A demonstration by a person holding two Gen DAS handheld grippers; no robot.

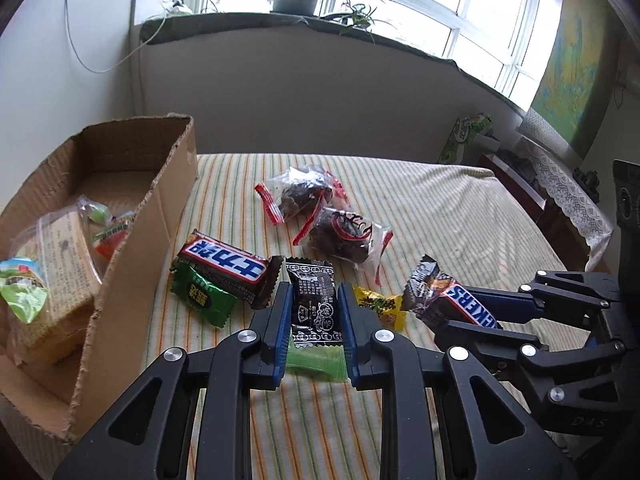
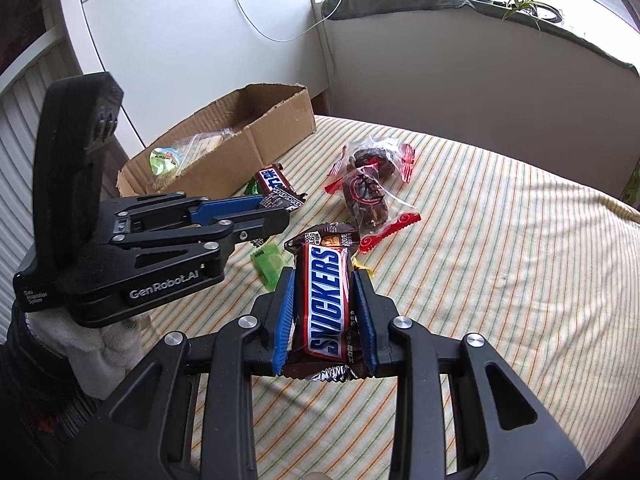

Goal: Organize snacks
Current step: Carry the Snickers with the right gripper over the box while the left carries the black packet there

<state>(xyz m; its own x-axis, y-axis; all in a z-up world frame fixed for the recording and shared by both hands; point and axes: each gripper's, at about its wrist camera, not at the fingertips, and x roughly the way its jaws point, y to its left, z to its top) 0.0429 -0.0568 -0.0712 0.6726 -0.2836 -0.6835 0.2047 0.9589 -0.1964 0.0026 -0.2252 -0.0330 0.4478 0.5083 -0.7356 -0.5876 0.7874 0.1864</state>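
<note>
Blue pads of the left hand-held gripper are clamped on a black candy packet, held above the striped bedspread. Beside it, the right hand-held gripper grips a Snickers bar lengthwise. A second Snickers bar, green and yellow sweets and two clear bags lie loose near the cardboard box, which holds other snacks.

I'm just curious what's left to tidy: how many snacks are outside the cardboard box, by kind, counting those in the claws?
Snickers bars: 2
Clear bags of dark snacks: 2
Small wrapped candies: 4
Total: 8
</note>
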